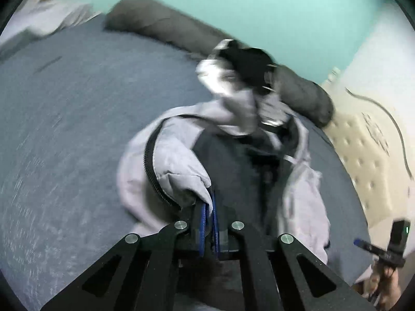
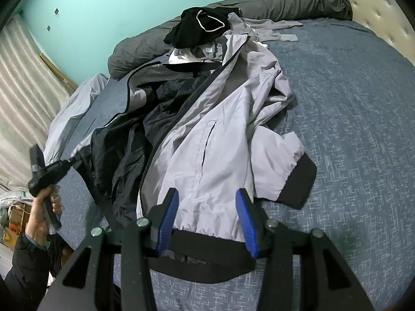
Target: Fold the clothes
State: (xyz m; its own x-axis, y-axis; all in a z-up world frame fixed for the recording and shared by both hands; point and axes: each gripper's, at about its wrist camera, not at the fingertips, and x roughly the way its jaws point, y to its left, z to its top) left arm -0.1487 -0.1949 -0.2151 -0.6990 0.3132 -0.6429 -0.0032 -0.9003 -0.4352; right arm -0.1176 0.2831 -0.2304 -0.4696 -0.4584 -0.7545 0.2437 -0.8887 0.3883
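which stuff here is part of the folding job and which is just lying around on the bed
In the job:
- grey jacket, lying open
- left gripper, jaws shut on the jacket's front edge
- right gripper, jaws open over the hem

Lying about:
- black garment
- grey top
- dark rolled duvet
- blue bedspread

Both wrist views look steeply down, close over the bed [image 2: 350,103]. They share the jacket [image 2: 220,129] at centre and the grey roll [image 1: 160,23] across the top.
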